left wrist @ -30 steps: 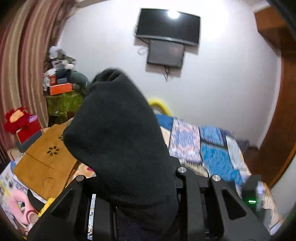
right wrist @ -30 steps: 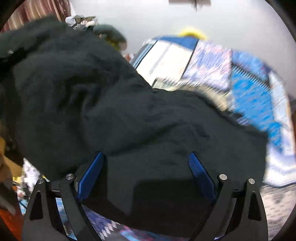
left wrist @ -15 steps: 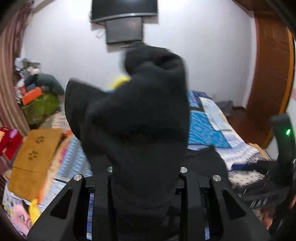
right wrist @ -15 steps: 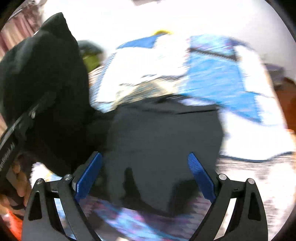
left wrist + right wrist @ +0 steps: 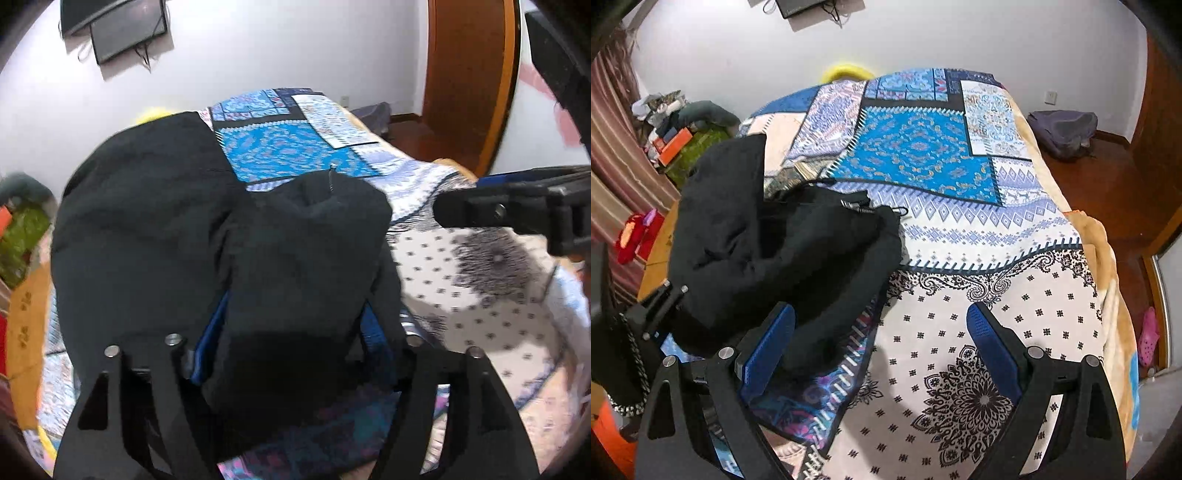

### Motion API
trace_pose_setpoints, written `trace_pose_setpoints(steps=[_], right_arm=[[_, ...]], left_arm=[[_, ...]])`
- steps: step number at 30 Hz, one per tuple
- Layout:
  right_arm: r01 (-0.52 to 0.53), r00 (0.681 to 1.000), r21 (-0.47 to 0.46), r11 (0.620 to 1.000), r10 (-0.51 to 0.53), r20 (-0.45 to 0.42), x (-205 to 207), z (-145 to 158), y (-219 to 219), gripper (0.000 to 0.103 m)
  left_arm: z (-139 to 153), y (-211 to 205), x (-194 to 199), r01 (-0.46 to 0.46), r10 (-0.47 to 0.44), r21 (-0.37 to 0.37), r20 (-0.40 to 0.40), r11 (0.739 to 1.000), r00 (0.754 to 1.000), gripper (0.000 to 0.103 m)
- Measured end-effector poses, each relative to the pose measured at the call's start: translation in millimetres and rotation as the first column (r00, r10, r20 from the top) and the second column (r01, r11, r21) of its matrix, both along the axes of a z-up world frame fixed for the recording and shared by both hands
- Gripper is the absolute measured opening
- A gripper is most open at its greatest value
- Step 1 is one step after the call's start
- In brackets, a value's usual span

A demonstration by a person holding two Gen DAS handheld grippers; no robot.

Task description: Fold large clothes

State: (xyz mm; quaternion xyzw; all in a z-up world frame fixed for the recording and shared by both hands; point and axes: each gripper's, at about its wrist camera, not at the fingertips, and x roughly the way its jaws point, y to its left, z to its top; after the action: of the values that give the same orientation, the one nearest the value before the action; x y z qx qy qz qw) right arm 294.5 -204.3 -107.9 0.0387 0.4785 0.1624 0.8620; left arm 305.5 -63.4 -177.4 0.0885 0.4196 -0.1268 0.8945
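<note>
Black garment (image 5: 783,251), aloft 1 s ago, now down on bed (image 5: 997,295), bunched at quilt's left side. My left gripper (image 5: 291,347) jaws clenched on garment fold; right gripper (image 5: 881,339) jaws spread, empty. I judge spreading flat comes next.

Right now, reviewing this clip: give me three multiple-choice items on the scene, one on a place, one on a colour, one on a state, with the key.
1. Where does the black garment lie on the patterned bedspread?
A. on its left part
B. at its right edge
C. on the floor

2. What colour are the pads on the right gripper fingers?
A. red
B. blue
C. white

3. How is the left gripper set?
A. open over bare bedspread
B. shut on the black garment
C. out of view

Key: 1 A, the right wrist view shows the cloth heaped left of the bedspread's middle. 2 B, both pads show blue. 3 B, black cloth is bunched between its fingers.
</note>
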Motion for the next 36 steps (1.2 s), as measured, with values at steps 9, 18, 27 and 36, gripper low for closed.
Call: trace_pose_setpoints(steps=[9,18,27,36], right_arm=[[-0.096,0.99,0.034,0.995,0.091,0.108,-17,43,33,0.094],[-0.167,0.982,0.063,0.984,0.16,0.097,0,34,91,0.094],[-0.033,0.992,0.093,0.995,0.043,-0.117,28,-39,65,0.094],[0.024,0.966,0.234,0.972,0.038,-0.255,27,-80,38,0.096]], left_arm=[[45,19,-41,0.044,-0.043,-0.014,0.022,0.999,0.999,0.071],[75,97,-36,-0.185,0.186,-0.014,0.119,0.983,0.975,0.073],[10,123,-3,-0.258,0.252,-0.101,-0.068,0.961,0.965,0.074],[-2,118,-12,-0.28,0.277,-0.104,-0.038,0.954,0.96,0.083]])
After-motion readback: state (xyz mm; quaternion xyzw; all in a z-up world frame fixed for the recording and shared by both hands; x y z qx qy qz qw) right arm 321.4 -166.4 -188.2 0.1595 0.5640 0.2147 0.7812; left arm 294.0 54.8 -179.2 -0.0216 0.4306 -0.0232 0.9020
